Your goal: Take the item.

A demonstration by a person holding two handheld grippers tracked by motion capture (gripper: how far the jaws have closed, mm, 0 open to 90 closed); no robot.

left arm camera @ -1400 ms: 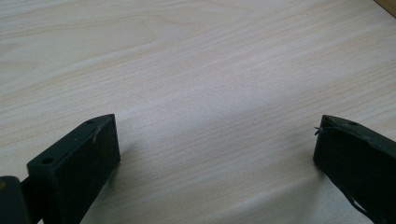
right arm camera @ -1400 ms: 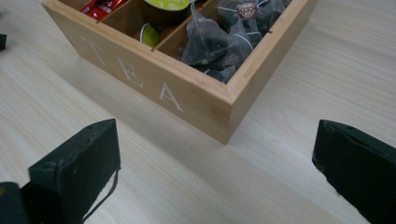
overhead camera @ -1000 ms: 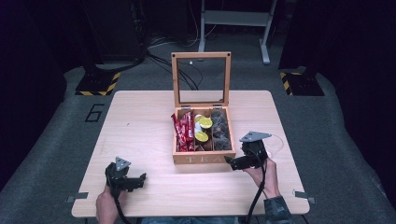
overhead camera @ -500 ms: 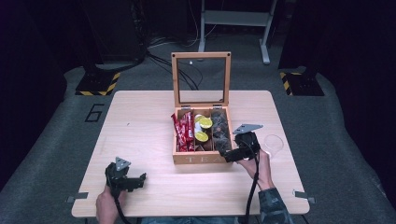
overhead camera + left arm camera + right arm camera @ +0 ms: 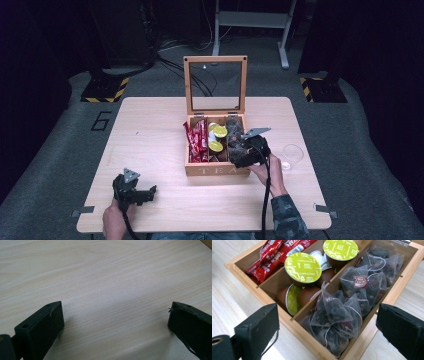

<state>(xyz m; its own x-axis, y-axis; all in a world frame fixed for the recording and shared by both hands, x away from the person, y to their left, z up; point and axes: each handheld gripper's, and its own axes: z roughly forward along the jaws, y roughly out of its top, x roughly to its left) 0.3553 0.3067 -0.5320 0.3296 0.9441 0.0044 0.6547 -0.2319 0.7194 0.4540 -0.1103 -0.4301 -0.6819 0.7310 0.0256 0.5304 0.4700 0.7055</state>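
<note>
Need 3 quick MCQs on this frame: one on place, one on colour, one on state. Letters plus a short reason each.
1. Which compartment of the tea box holds the tea bags?
A. its right one
B. its left one
C. its middle one

2. What colour are the lids of the cappuccino capsules?
A. blue
B. green
C. white

3. How do the right tongs stand?
A. shut on a tea bag
B. shut on a capsule
C. open over the box

Key: 1 A, in the high view the dark bags fill the right compartment, red sachets the left. 2 B, the lids are lime green. 3 C, both jaws are wide apart, gripping nothing.
</note>
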